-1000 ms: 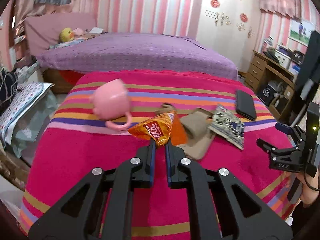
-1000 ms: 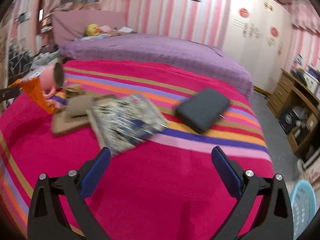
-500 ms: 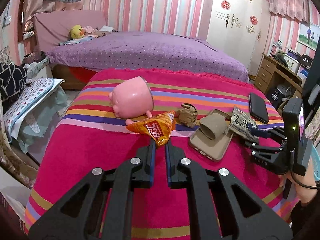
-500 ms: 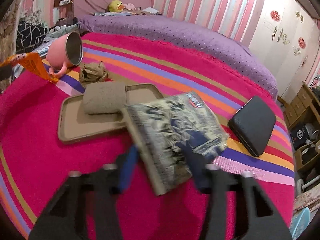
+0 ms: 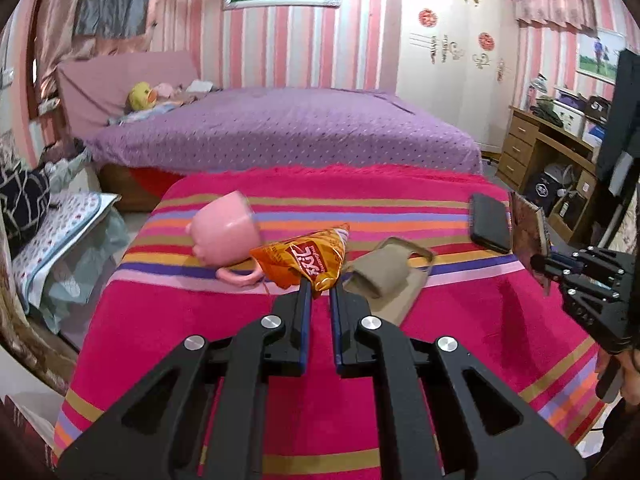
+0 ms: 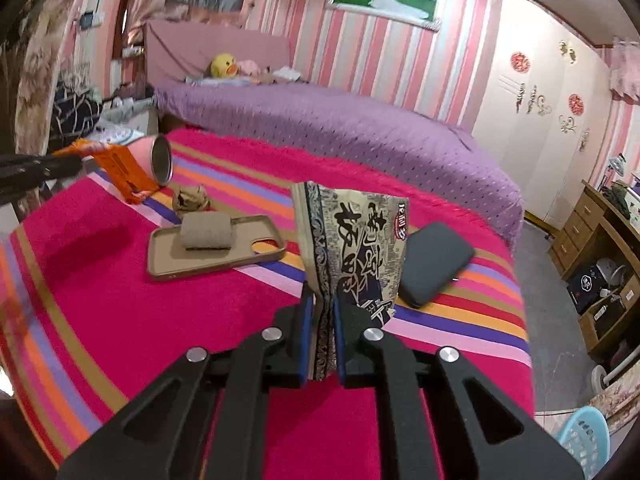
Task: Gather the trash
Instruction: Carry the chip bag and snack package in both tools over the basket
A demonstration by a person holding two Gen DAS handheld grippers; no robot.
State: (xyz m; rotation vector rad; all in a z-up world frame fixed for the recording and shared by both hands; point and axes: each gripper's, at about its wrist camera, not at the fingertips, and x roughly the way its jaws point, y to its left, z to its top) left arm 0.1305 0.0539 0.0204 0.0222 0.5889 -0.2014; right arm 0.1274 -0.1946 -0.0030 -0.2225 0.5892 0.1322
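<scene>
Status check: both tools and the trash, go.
Left tool shut on orange snack bag. Right tool just closed on grey printed wrapper, lifted clear of the blanket. Crumpled paper wad left by the pink mug. Nothing blocking.

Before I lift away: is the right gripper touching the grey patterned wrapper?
Touching. In the right wrist view the right gripper has its blue pads clamped on the grey patterned wrapper, which stands upright between them.

Two snack wrappers: one orange wrapper (image 5: 306, 258) and one grey printed wrapper (image 6: 354, 248); one pink mug (image 5: 224, 230) lying on its side; one tan phone case (image 6: 216, 248) with one rolled tan cloth (image 6: 206, 232) on it; one crumpled brown paper ball (image 6: 191, 199); one black wallet (image 6: 434, 262); one light blue basket (image 6: 582, 440); one yellow duck toy (image 6: 223, 65); two hand-held grippers, left (image 5: 319, 286) and right (image 6: 320, 302).
</scene>
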